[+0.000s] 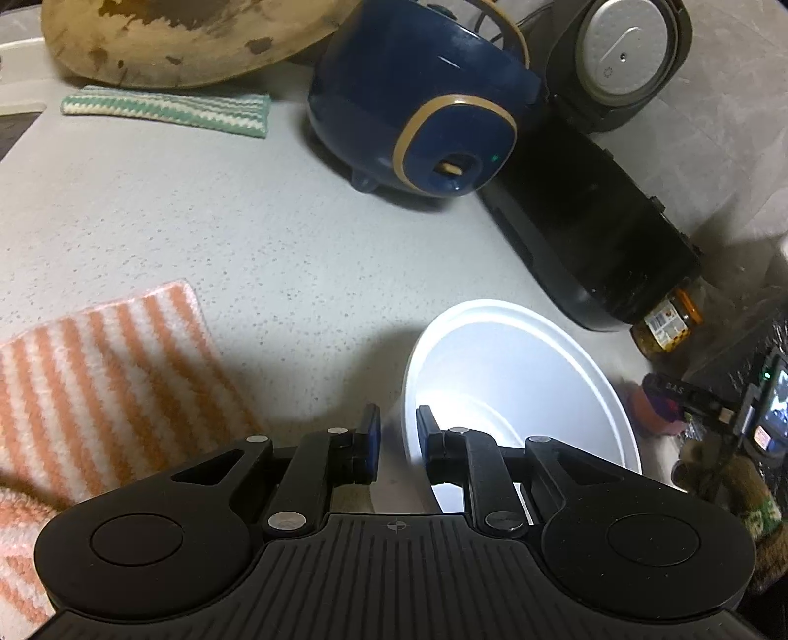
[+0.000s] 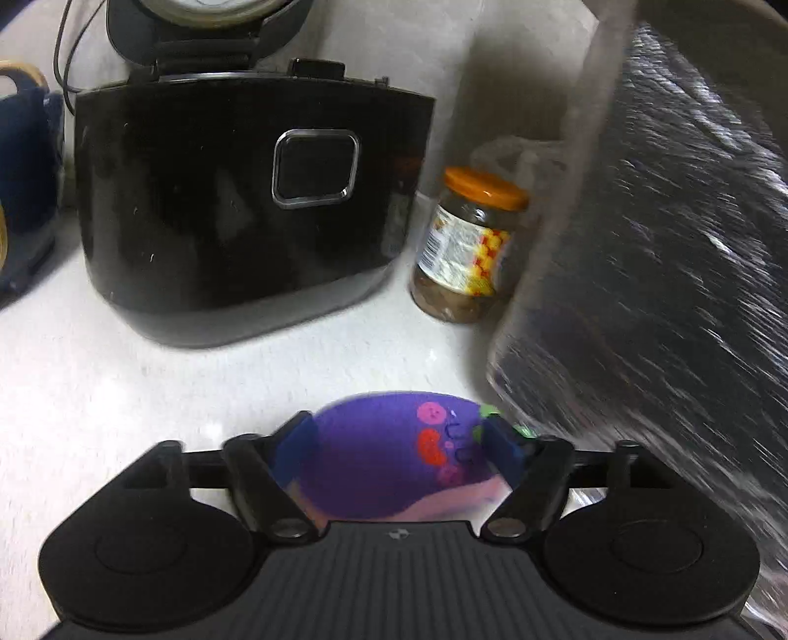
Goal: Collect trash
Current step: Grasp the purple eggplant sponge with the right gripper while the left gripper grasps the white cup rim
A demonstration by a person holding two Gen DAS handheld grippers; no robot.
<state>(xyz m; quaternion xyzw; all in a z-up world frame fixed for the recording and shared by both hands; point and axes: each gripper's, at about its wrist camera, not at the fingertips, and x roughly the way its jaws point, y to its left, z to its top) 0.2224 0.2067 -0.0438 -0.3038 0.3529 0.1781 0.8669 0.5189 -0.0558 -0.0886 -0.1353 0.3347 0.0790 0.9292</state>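
Note:
A white foam bowl lies tilted on the speckled counter, low in the left wrist view. My left gripper is shut on its near rim, one pad inside the bowl and one outside. In the right wrist view a small purple cup with pink and red dots sits between the wide-spread fingers of my right gripper, which is open around it. I cannot tell whether the pads touch it. The same purple cup shows at the right edge of the left wrist view, standing on the counter.
A black rice cooker and a blue cooker stand behind. An orange-lidded jar sits by a black plastic bag at the right. An orange-striped cloth, a green-striped cloth and a wooden board lie left.

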